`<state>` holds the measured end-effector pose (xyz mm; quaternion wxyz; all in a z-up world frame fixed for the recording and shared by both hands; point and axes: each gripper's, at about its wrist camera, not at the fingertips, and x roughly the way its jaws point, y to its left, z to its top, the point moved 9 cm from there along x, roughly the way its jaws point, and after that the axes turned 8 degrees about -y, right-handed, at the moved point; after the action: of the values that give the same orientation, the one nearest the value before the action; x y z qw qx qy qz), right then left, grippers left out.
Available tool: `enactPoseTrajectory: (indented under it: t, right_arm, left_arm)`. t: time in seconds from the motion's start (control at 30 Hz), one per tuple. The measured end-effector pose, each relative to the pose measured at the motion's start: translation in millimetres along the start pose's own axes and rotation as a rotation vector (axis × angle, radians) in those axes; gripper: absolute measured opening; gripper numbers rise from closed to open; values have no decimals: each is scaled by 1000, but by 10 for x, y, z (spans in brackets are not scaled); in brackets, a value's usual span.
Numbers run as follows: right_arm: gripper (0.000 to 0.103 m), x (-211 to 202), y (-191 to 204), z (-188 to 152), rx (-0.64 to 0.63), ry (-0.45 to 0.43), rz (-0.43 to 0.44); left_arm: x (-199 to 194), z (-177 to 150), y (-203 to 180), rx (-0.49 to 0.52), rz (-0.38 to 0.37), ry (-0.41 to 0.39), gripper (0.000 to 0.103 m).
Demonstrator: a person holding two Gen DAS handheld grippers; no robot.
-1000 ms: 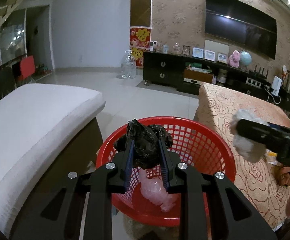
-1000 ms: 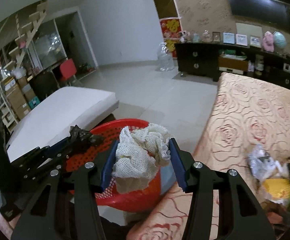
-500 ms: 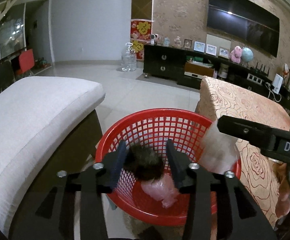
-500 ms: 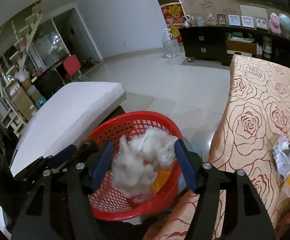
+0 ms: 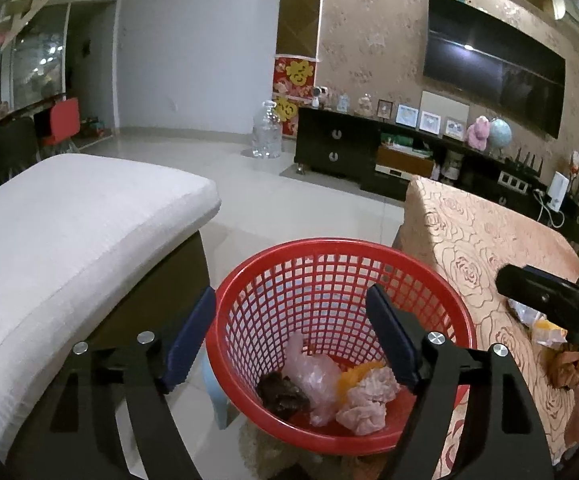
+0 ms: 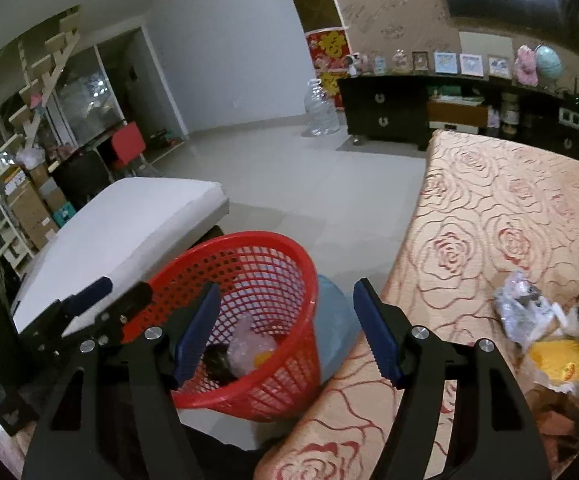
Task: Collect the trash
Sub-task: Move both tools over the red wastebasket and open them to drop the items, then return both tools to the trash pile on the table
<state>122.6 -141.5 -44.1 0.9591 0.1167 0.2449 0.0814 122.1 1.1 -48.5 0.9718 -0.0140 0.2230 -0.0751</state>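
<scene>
The red basket (image 5: pixel 341 344) sat just ahead of and below both our tools, and in its bottom lay the dark crumpled bag (image 5: pixel 283 394), a clear pinkish plastic wad (image 5: pixel 313 376), an orange scrap (image 5: pixel 355 376) and the pale crumpled net (image 5: pixel 365 400), all touching one another. Our left gripper (image 5: pixel 291 332) pointed downward over the rim with its jaws spread wide and nothing between them; they had just been opening, and the dark bag they pinched a second ago had dropped into the basket. Our right gripper (image 6: pixel 285 326) tilted down the same way, straddling the basket's near edge and a pale blue bin (image 6: pixel 335 332) beside it, jaws apart and empty, also just opened; the net it had carried was gone from between them. Seen from the left wrist, the right tool's black body reached in from the right edge, with part of a white letter on it that we could not read. Further right of that tool, on the rose-patterned cloth (image 6: pixel 501 216), more trash remained: a crinkled silvery wrapper (image 6: pixel 523 312) and a yellow wrapper (image 6: pixel 559 358). To the left of the basket stood a white cushioned seat (image 5: pixel 77 232).
</scene>
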Motion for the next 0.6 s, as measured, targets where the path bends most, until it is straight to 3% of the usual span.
enactPoseTrajectory:
  t: [0.33,0.6]
  right_arm:
    - [76,-338,-246,-71,-28,-45,-104]
    - [82,-828,-770,-158,-42,-84,-224]
  left_arm:
    - [-75,70,-65,-4,-13,-45,79]
    - [-108,40,-210,27,-38,-46,81]
